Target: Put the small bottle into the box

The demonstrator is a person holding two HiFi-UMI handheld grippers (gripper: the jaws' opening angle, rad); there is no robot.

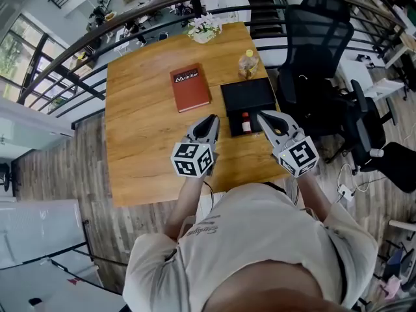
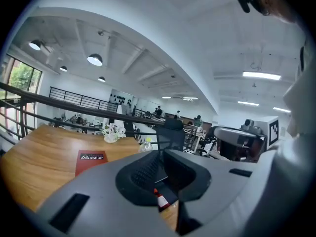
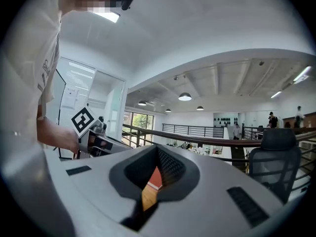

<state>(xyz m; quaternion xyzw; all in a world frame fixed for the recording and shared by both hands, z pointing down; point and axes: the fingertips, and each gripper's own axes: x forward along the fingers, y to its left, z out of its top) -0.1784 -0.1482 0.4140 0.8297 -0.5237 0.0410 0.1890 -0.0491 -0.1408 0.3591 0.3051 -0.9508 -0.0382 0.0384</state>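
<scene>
Left to right across the surface (image 1: 143, 142):

Red book (image 1: 190, 88) lies flat, mid-surface, well clear of the action.

Left gripper (image 1: 212, 119) hovers over the near part of the surface, just left of the box. Jaws closed to the tips, nothing btwn them. Its own view looks past the tips at the bottle and box beyond, no contact.

Box (image 1: 247, 95) is black, shallow, lid-less, and sits right of the book. Small bottle (image 1: 246, 123), red cap w/ pale label, lies on its side in the box's near end, close to the front rim. It's the only thing I can see in there; the rest of the floor is bare black.

Clear plastic bottle (image 1: 247, 64) stands just behind the box, outside it. Not part of the job. A bunch of flowers (image 1: 204, 28) sits at the far edge.

Right gripper (image 1: 263, 117) hovers just right of the bottle, jaws pinched together, empty. Through the slit, its view shows only wood and a bit of red book.

Step, as I read it: placing looks done, as the bottle is in the box and neither of the 2 grippers has hold of it. Next move prob. needs only keeping both clear. If the bottle overhangs the front rim (hard to tell from here), a light nudge inward w/ closed tips would do.
</scene>
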